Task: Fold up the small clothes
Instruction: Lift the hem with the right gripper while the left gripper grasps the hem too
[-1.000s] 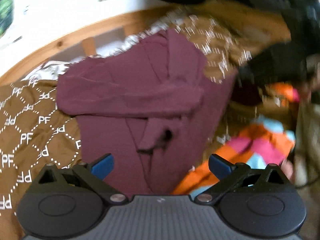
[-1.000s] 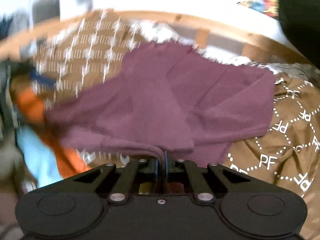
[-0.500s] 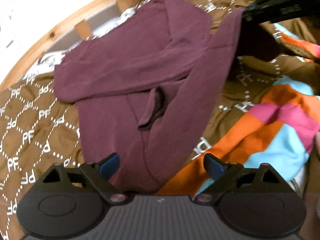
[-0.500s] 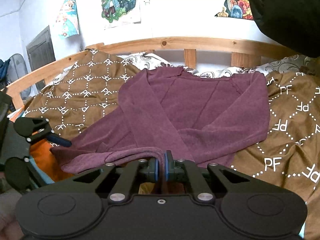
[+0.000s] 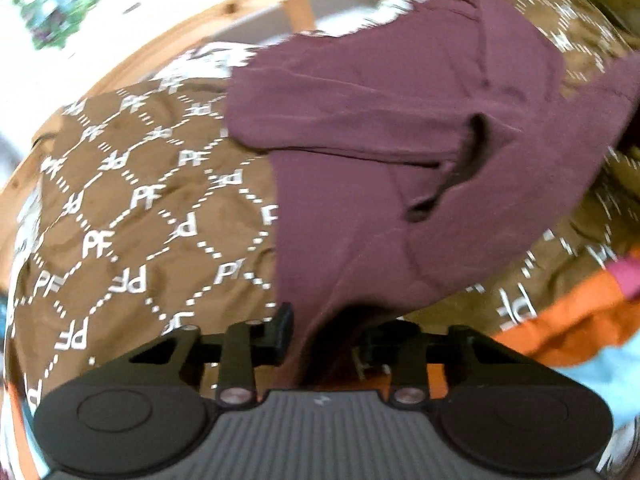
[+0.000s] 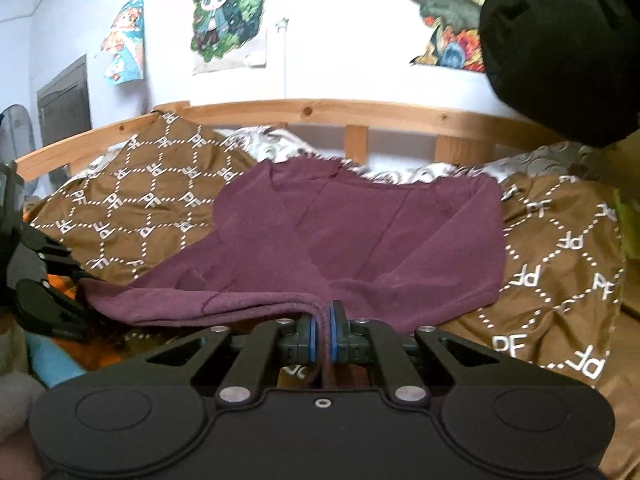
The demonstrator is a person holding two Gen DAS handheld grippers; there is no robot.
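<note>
My right gripper point(image 6: 324, 326) is clenched on the hem of the sweater point(image 6: 360, 236); the blue pads point(image 6: 311, 330) press a doubled fold of maroon cloth between them, and the fold runs back between the fingers toward the camera. Ahead of these fingers the sweater lies spread on the brown blanket point(image 6: 560, 264), both sleeves crossed over its front, its collar at the far end near the wooden rail point(image 6: 360, 110). Left of the fingers the hem stretches in a raised band to my left gripper point(image 6: 60, 276), which shows at the frame edge touching that corner of cloth. A black bag point(image 6: 560, 48) hangs above and right of the fingers, and posters point(image 6: 228, 16) sit on the wall beyond the rail.

In the left wrist view, which is blurred, my left gripper point(image 5: 326, 330) has the lower edge of the sweater point(image 5: 400, 140) coming down into the gap between its fingers. The left finger point(image 5: 282, 330) stands just beside the cloth; the right one is hidden behind the fabric and shadow, so I cannot tell whether this grip is closed on the hem or only around it. Ahead of these fingers the sweater rises away over the blanket point(image 5: 132, 208), one cuff point(image 5: 452, 176) lying open on its front. To the right of the fingers lies an orange cloth point(image 5: 560, 328), touching the blanket's edge.
</note>
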